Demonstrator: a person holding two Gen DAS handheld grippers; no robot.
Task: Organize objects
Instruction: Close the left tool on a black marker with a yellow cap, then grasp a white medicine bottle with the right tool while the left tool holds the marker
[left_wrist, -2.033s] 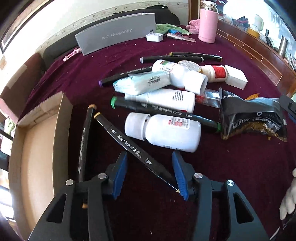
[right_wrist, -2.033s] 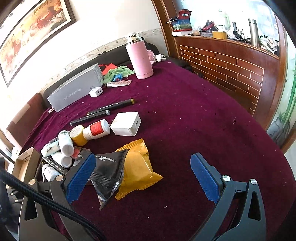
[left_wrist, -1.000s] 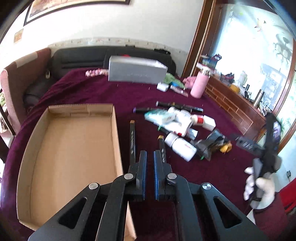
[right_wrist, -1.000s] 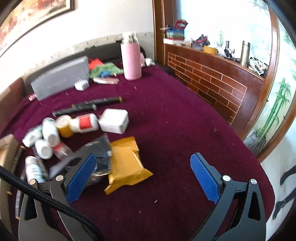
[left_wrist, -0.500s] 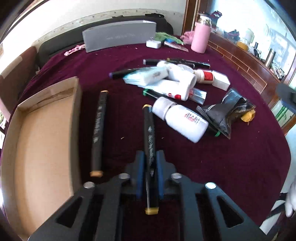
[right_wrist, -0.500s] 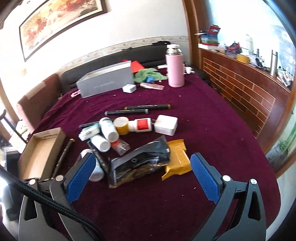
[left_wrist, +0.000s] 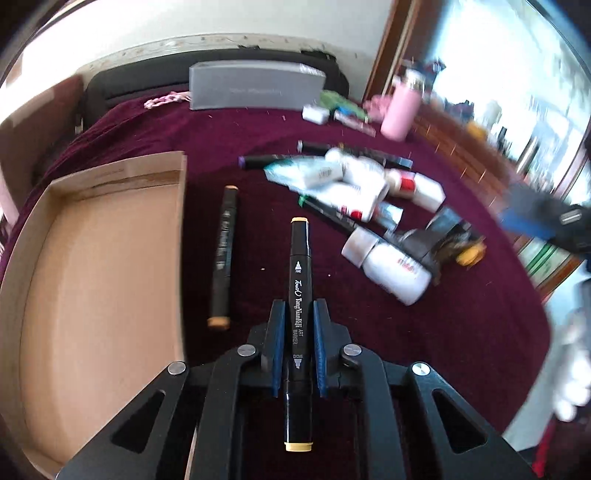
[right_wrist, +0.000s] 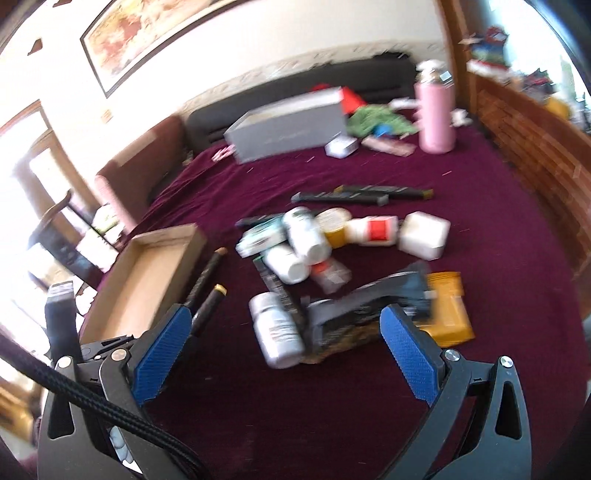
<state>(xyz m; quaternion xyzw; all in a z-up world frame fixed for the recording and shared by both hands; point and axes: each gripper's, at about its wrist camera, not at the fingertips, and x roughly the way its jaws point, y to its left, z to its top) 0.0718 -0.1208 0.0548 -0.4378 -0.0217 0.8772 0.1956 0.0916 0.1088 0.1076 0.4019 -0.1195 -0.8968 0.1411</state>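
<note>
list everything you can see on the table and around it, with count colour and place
black art marker with tan caps: 1, clamped in the left tongs
black marker with orange ends: 1, lying on the cloth beside the box
shallow brown cardboard box: 1, left side of the table
white plastic bottles: several, mid-table pile
black foil snack bag: 1, by the nearest bottle
yellow packet: 1, behind the black bag
white square box: 1, right of the pile
grey rectangular box: 1, far edge
pink flask: 1, far right
maroon tablecloth: 1, covers the table
left tongs: shut on the marker
right tongs: open, empty, above the cloth
</note>
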